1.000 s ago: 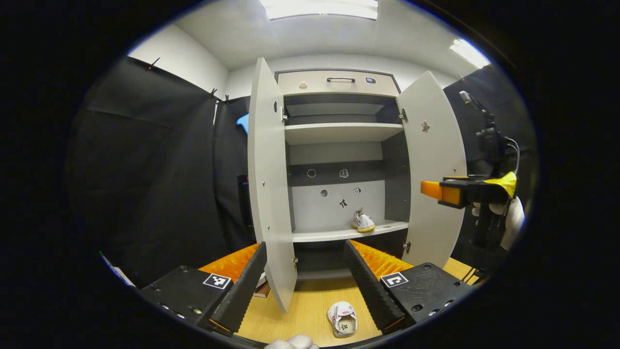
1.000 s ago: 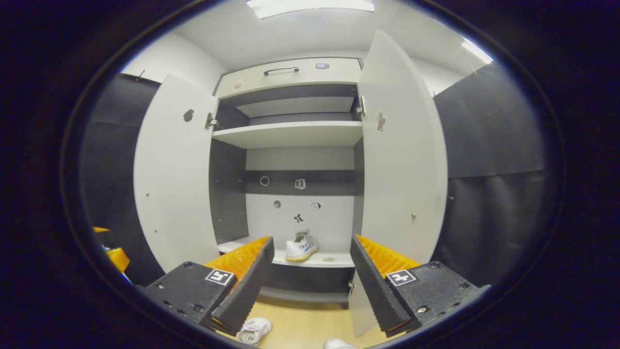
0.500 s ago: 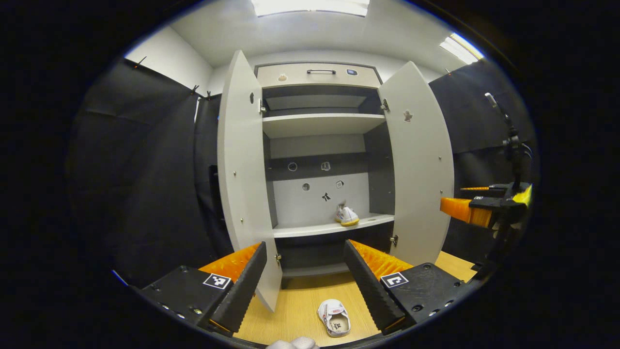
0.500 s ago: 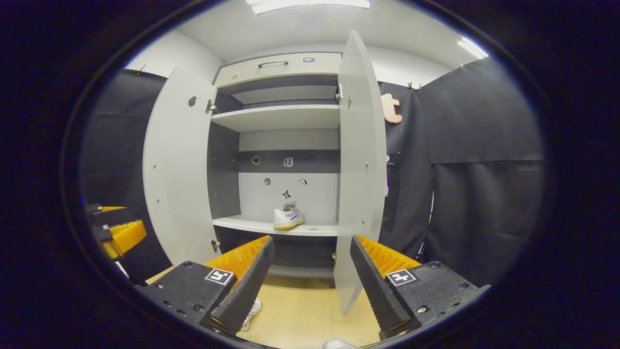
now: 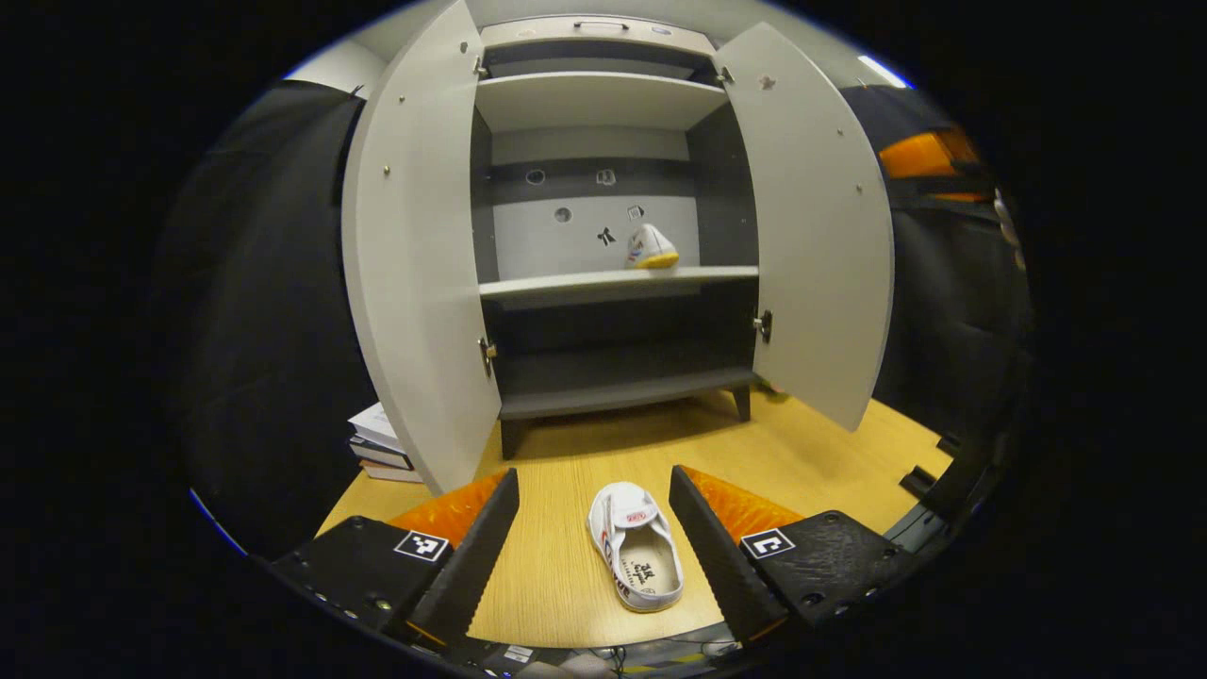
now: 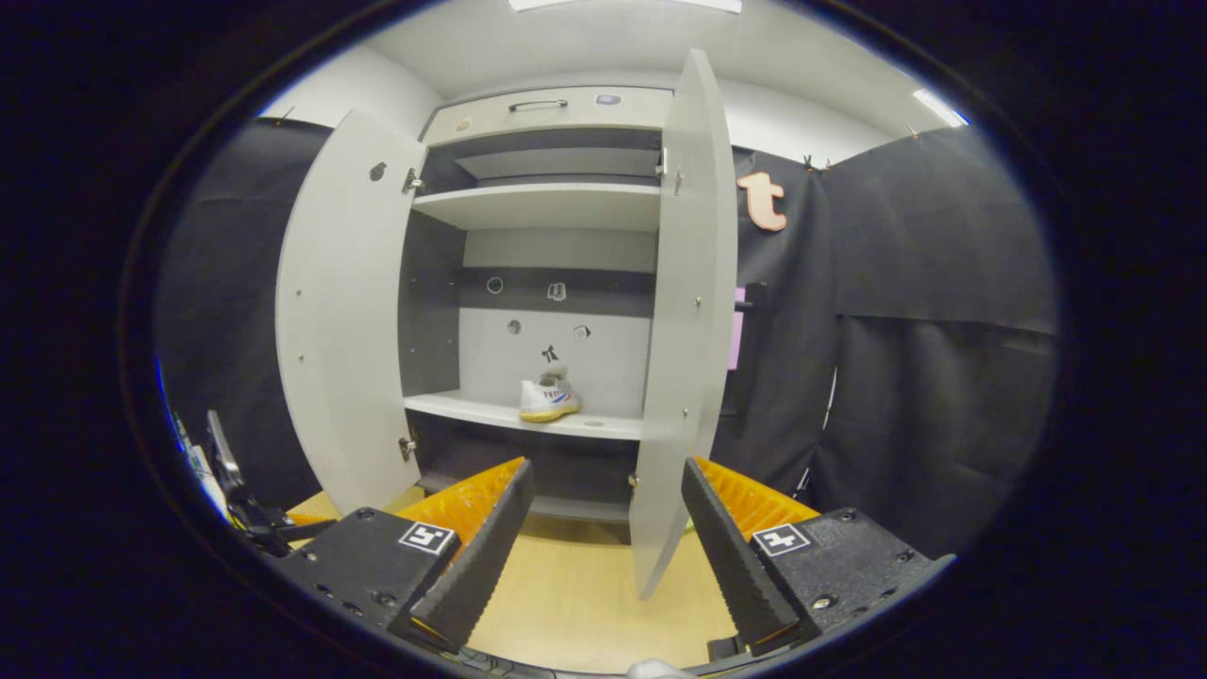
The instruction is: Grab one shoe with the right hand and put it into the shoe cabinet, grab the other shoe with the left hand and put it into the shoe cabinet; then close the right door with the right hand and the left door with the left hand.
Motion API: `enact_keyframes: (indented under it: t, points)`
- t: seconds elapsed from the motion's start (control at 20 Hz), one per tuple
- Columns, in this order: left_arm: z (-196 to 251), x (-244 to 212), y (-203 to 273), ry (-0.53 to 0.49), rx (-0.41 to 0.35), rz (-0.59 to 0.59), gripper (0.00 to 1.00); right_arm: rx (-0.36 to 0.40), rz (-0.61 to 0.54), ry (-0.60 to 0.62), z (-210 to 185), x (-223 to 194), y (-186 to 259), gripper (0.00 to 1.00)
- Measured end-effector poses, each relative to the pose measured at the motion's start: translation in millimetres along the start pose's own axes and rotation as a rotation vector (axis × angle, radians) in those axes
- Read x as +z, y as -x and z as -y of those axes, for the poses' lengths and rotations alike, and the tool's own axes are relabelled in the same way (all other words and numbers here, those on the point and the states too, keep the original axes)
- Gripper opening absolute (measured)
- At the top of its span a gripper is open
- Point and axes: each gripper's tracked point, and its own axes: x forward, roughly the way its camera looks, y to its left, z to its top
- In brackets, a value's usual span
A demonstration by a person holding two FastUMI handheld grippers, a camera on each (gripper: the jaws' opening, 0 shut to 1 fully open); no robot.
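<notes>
A white shoe (image 5: 635, 556) lies on the wooden floor, opening up, between the spread fingers of my left gripper (image 5: 596, 542), which is open and above it. The other white shoe (image 5: 651, 249) stands on the middle shelf of the shoe cabinet (image 5: 603, 283); the right gripper view shows that shoe (image 6: 548, 399) too. Both cabinet doors stand open: the left door (image 5: 415, 255) and the right door (image 5: 816, 217). My right gripper (image 6: 603, 547) is open and empty, in front of the edge of the right door (image 6: 684, 311). The right gripper's finger (image 5: 919, 156) shows at the far right of the left gripper view.
A stack of books (image 5: 377, 443) lies on the floor left of the cabinet. A drawer with a handle (image 6: 542, 106) tops the cabinet. Black cloth walls close in both sides. Dark equipment (image 6: 240, 505) stands at the lower left of the right gripper view.
My left gripper has tipped down and dropped toward the floor shoe, which now sits between its fingers. My right gripper drifted slightly; the right door stays edge-on.
</notes>
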Motion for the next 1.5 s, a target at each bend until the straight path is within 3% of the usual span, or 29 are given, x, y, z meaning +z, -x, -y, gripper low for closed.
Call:
enact_keyframes:
  t: [0.2, 0.65, 0.8, 0.9, 0.95, 1.0, 1.05, 1.1, 1.25, 1.5]
  points:
    - [1.0, -68.6, -32.8, -0.024, -0.003, -0.146, 0.97, -0.011, -0.057, 0.000, 5.8, -15.8, -0.7, 0.99]
    - [-6.5, -100.3, -86.2, -0.026, -0.005, -0.244, 0.94, 0.013, -0.130, 0.020, 0.7, -37.2, -18.6, 1.00]
    - [-4.7, -109.4, -98.8, -0.020, -0.004, -0.277, 0.78, 0.029, -0.145, 0.022, -4.6, -42.5, -24.8, 1.00]
    - [6.2, -105.3, -104.3, 0.012, -0.048, -0.264, 0.75, 0.034, -0.144, 0.027, -6.2, -42.8, -25.6, 1.00]
    - [6.7, -108.3, -102.5, 0.006, -0.045, -0.284, 0.57, 0.032, -0.142, 0.030, -5.9, -42.1, -26.8, 1.00]
    - [0.9, -106.2, -105.4, -0.008, -0.028, -0.272, 0.31, 0.032, -0.141, 0.030, -5.1, -42.6, -27.1, 1.00]
    - [-0.7, -107.4, -106.0, -0.010, -0.025, -0.279, 0.36, 0.032, -0.141, 0.028, -5.1, -42.3, -27.1, 1.00]
    - [-0.4, -103.4, -105.0, -0.019, -0.025, -0.274, 0.20, 0.034, -0.139, 0.026, -5.8, -42.1, -27.3, 1.00]
    - [-7.9, -102.7, -98.5, -0.025, -0.011, -0.297, 0.12, 0.034, -0.138, 0.020, -6.5, -40.6, -28.2, 1.00]
    - [-32.8, -60.6, -47.4, 0.031, 0.037, -0.260, 0.12, 0.051, -0.095, 0.014, -15.1, -23.3, -26.2, 1.00]
